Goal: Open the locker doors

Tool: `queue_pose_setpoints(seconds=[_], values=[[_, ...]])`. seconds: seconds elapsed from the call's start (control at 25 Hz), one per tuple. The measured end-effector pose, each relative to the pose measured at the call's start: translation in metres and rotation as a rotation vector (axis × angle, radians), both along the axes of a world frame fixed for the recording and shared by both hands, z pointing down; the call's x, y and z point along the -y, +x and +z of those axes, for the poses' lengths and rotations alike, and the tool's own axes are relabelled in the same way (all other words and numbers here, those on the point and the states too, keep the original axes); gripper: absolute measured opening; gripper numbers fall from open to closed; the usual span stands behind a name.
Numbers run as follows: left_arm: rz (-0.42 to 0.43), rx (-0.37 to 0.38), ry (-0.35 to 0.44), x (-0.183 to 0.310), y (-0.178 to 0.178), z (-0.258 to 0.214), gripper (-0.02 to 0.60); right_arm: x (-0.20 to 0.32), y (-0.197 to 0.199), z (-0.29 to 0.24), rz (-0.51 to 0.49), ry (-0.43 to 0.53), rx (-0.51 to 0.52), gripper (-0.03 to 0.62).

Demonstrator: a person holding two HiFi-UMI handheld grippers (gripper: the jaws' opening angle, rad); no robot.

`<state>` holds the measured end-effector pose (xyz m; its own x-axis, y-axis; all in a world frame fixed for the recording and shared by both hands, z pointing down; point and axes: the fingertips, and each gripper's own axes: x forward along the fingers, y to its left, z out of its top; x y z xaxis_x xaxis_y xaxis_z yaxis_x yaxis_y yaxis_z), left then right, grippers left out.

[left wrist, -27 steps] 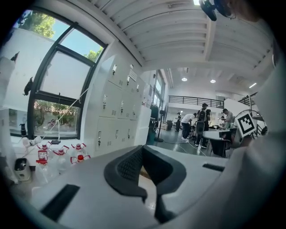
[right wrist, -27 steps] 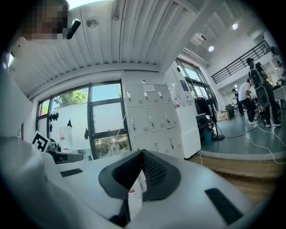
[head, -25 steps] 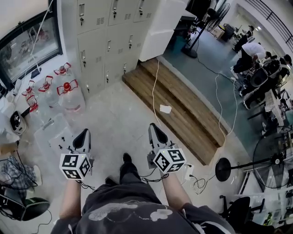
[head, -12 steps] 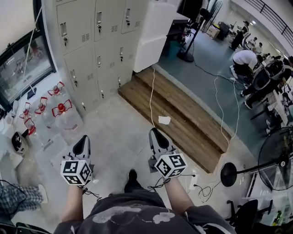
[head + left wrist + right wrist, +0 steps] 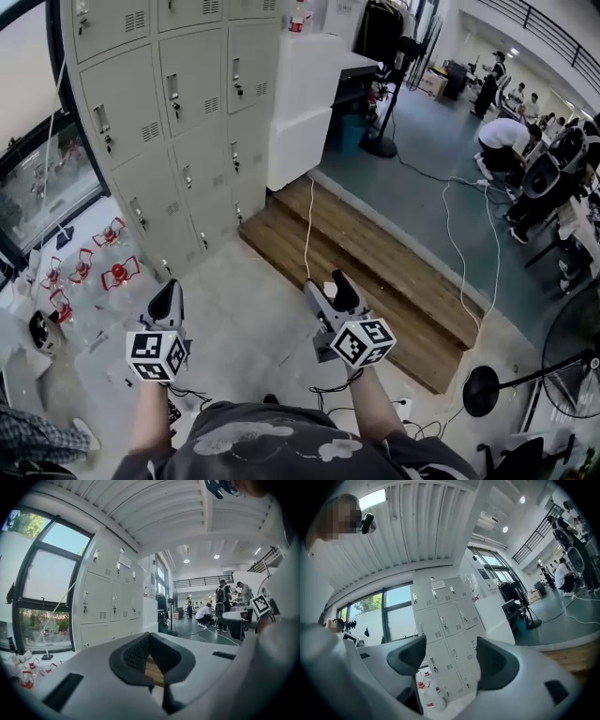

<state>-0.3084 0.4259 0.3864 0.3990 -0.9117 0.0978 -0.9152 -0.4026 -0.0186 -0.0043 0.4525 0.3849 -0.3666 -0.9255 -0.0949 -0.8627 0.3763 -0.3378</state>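
Note:
A bank of grey lockers [image 5: 169, 112] stands ahead at the left, every door closed, each with a small latch and vent slots. Both grippers are held level above the floor, well short of the lockers. My left gripper [image 5: 167, 298] is shut with nothing in it; in the left gripper view the lockers [image 5: 108, 606] lie to the left of its closed pads [image 5: 140, 651]. My right gripper [image 5: 330, 284] has just been opening and now stands open with nothing between its jaws. In the right gripper view the lockers [image 5: 450, 620] fill the gap of the right gripper [image 5: 450, 654].
Clear water jugs with red handles [image 5: 117, 272] sit on the floor left of the lockers, under a window [image 5: 37, 187]. A white cabinet [image 5: 305, 103] adjoins the lockers. A wooden step [image 5: 375, 272] with a white cable [image 5: 307, 220] lies ahead right. People [image 5: 502, 136] and a fan stand [image 5: 483, 389] are at the right.
The lockers have come nearer and loom larger as the person walked forward with both grippers. The right gripper's jaws went from shut to open. The left gripper stayed shut.

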Motion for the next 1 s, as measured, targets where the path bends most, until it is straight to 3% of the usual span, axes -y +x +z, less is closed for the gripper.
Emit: queue_pose_setpoints(seconds=[0.2, 0.56, 1.0], values=[[0.016, 0.077, -0.008, 0.025, 0.025, 0.002, 0.009, 0.025, 0.016, 0.007, -0.015, -0.030, 0.001, 0.322], [-0.001, 0.031, 0.026, 0.107, 0.041, -0.010, 0.009, 0.093, 0.025, 0.004, -0.017, -0.007, -0.041, 0.322], [-0.025, -0.044, 0.092, 0.286, 0.035, -0.035, 0.009, 0.257, 0.014, -0.022, -0.047, 0.034, -0.114, 0.322]])
